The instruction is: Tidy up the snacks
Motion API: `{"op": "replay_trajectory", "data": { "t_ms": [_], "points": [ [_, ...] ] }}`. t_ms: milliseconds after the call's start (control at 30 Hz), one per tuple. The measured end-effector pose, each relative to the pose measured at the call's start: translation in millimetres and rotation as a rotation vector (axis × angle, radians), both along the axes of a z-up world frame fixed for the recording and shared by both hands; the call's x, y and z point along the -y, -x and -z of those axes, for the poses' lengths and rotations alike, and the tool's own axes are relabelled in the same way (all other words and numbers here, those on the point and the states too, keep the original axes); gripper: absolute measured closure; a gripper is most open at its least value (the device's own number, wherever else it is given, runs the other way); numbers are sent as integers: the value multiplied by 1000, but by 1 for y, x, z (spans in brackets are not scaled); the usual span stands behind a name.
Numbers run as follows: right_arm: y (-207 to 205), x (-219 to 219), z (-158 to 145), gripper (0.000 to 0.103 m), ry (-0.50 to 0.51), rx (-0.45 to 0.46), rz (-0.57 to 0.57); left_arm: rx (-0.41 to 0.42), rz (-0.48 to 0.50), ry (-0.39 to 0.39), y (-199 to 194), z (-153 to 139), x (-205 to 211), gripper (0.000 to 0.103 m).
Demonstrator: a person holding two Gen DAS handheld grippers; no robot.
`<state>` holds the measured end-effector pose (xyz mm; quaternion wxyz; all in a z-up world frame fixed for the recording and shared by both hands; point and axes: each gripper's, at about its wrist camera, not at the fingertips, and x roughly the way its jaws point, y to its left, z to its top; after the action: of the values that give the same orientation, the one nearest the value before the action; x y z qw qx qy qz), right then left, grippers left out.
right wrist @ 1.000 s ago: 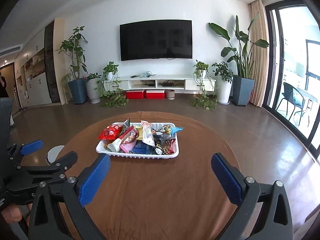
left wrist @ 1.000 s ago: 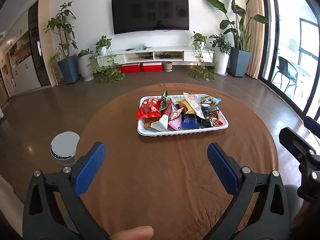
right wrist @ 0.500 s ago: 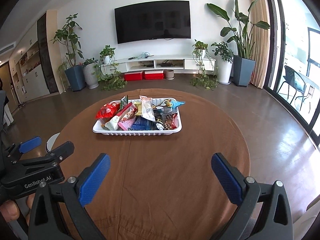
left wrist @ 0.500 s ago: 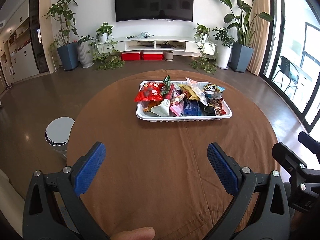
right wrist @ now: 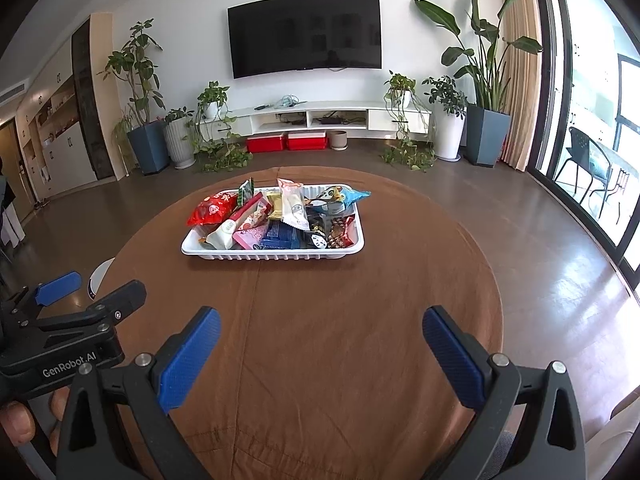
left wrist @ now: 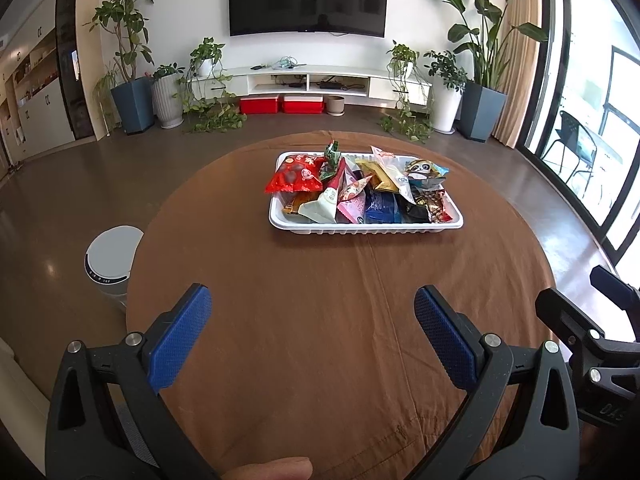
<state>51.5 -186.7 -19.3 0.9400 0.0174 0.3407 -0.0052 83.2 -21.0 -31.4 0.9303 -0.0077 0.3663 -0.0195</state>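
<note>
Both grippers hang over the near edge of the round table (left wrist: 320, 340), brown cloth across it. The left gripper (left wrist: 312, 328) has its blue-padded fingers (left wrist: 178, 342) spread wide, nothing between them; the right gripper (right wrist: 320, 350) shows the same, fingers (right wrist: 450, 360) released and apart over bare cloth. In the right wrist view, at lower left, the left gripper's black body carries white lettering: "GenRobot.AI". In the left wrist view, at lower right, the other gripper's body shows "DAS", the rest cut off.

One white tray (left wrist: 366, 229) sits past the middle of the table, centre of the frame, heaped with snacks (left wrist: 360, 188). They overlap too much for a firm count; roughly a dozen packets. A red packet (left wrist: 294, 174) lies at the tray's left end, a panda-printed packet (left wrist: 424, 170) at upper right, a dark blue one (left wrist: 382, 208) at the front. Their print is too small to read.

On the far wall, one dark television (right wrist: 304, 34); under the shelf, two red boxes (right wrist: 286, 143) side by side.
</note>
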Motion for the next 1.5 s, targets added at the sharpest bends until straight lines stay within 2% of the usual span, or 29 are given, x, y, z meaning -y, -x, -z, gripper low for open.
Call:
{"op": "replay_trajectory", "data": {
  "t_ms": [1500],
  "points": [
    [1,1,12,0,2,-32,1,-14,6,7,-1,11,1,0]
  ]
}}
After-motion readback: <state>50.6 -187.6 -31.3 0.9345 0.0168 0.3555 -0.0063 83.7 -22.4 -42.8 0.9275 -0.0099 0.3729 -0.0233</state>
